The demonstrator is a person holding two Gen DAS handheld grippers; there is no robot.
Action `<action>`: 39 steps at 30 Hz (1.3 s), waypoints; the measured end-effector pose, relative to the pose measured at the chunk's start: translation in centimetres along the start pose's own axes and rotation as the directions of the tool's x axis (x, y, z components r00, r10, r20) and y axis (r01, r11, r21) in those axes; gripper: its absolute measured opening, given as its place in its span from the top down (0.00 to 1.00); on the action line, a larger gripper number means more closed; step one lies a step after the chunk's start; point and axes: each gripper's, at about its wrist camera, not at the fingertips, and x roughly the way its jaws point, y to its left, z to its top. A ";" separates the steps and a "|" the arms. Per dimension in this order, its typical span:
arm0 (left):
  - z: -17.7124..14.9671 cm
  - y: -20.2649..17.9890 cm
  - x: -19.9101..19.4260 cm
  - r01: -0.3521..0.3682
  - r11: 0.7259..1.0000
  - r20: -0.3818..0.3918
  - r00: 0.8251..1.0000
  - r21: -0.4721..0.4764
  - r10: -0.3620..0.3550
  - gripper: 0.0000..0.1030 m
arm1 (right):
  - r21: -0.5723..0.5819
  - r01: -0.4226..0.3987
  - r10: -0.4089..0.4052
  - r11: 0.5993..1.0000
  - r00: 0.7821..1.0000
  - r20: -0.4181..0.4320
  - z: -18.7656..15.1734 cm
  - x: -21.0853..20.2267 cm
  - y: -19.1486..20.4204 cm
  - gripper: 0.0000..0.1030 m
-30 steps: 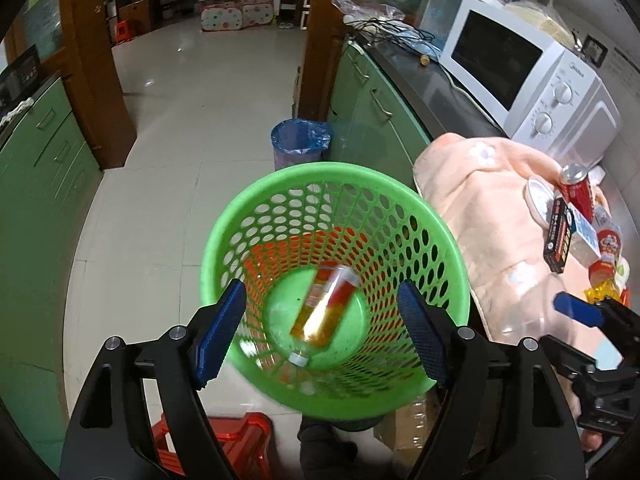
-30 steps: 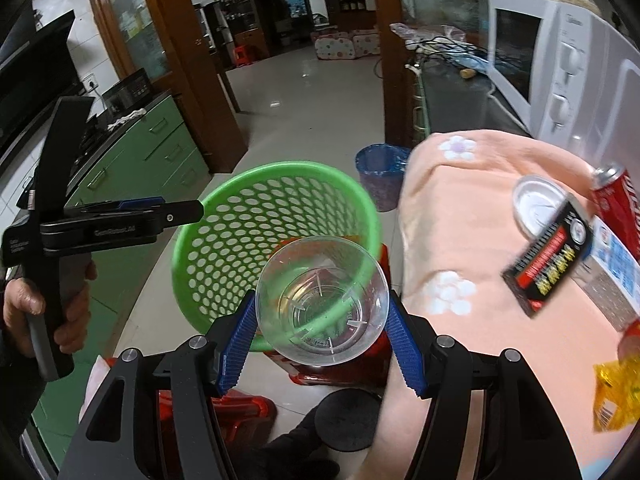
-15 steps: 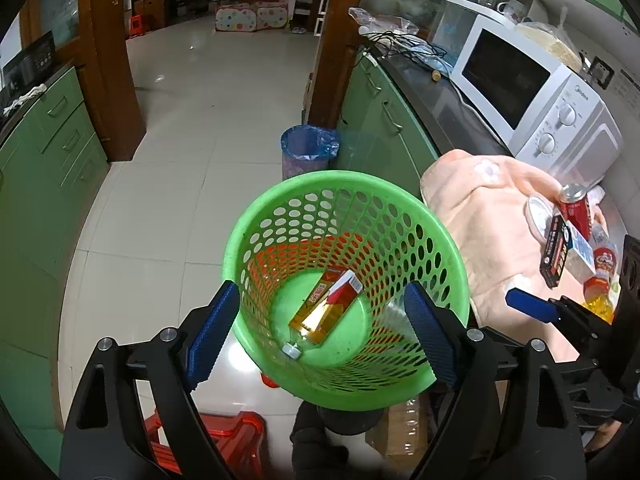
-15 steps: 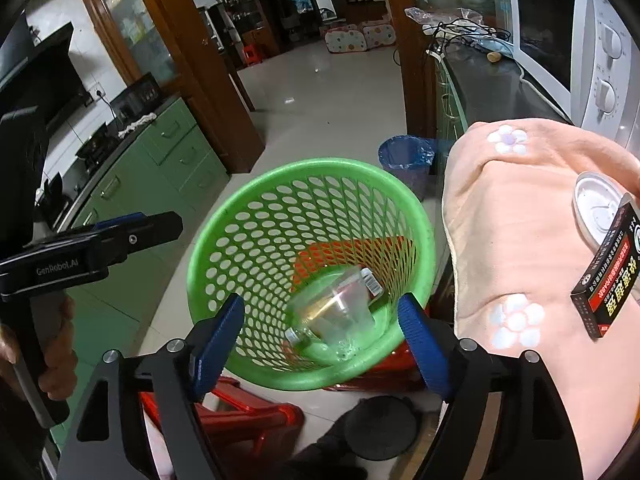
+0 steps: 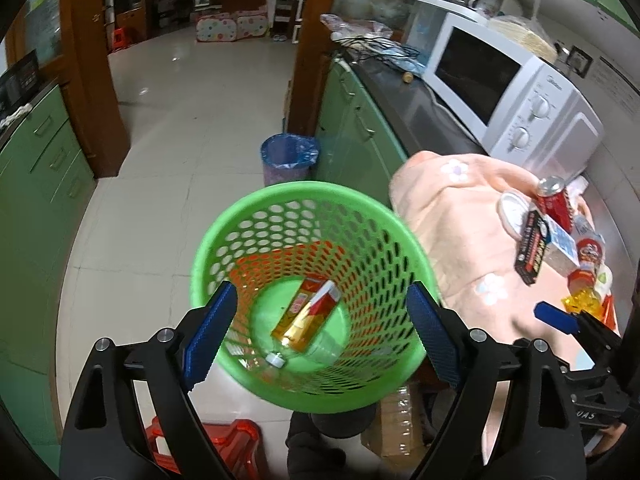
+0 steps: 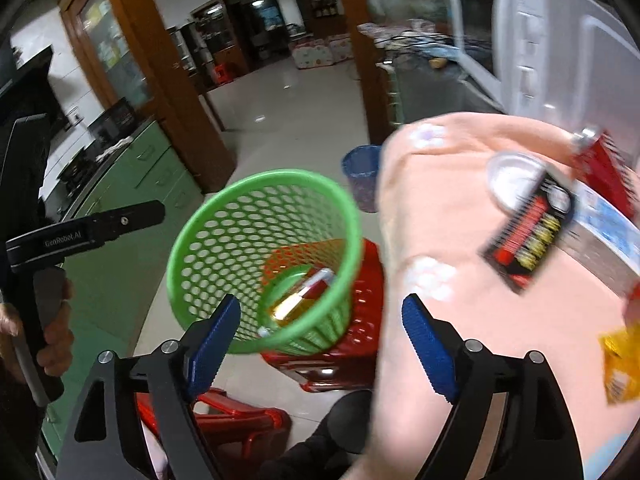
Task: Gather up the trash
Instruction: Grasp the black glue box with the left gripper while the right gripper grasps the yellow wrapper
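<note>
While your left wrist view looks straight down into the green basket (image 5: 308, 236), only your right wrist view shows what it sits on: a red stool (image 6: 360, 320), next to the peach cloth (image 6: 460, 340) on the counter. Right view also catches your left hand (image 6: 56, 320) on the other tool's handle; left view catches one blue pad of your right gripper (image 5: 556, 316) over the cloth. Left gripper (image 5: 320, 332): jaws wide, have just been opening, nothing gripped, pads either side of the basket in frame, contact can't be judged. Right gripper (image 6: 320, 340): jaws wide too, just been opening, nothing between them, sitting over the basket edge and cloth edge. Basket contents: a bottle with yellow-red label (image 5: 308, 316), white cap toward you, lying on the bottom; a clear cup (image 5: 332, 344) beside it, hard to make out. Trash left on the cloth: black-red box (image 5: 532, 252), red can (image 5: 554, 200), white lid (image 5: 514, 208), yellow wrapper (image 6: 624, 360), blurred in right view. Blue-lined bin (image 5: 290, 158) stands on the floor beyond the basket.
</note>
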 end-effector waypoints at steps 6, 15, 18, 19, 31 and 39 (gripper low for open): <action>0.2 -3.3 0.3 0.047 0.997 -0.010 0.999 0.057 -0.046 0.17 | 0.070 0.125 -0.128 0.990 0.991 0.044 -1.7 -4.1 -4.7 0.22; 0.4 -9.0 1.3 0.117 0.982 -0.035 0.993 0.147 -0.113 0.17 | 0.188 0.327 -0.343 0.926 0.938 0.057 -3.3 -9.4 -14.1 0.22; 0.6 -10.7 1.7 0.134 0.975 -0.043 0.991 0.175 -0.129 0.17 | 0.212 0.360 -0.376 0.908 0.926 0.038 -3.9 -10.0 -16.7 0.22; 0.6 -11.4 1.9 0.142 0.972 -0.048 0.990 0.187 -0.135 0.17 | 0.214 0.364 -0.379 0.907 0.925 0.032 -3.9 -9.9 -17.2 0.22; 1.3 -19.7 4.7 0.215 0.923 -0.098 0.976 0.320 -0.193 0.17 | 0.170 0.327 -0.326 0.930 0.945 -0.036 -3.8 -7.0 -20.1 0.22; 1.5 -24.4 8.0 0.256 0.888 -0.156 0.965 0.382 -0.211 0.17 | 0.144 0.328 -0.319 0.934 0.944 -0.079 -3.9 -5.2 -21.1 0.22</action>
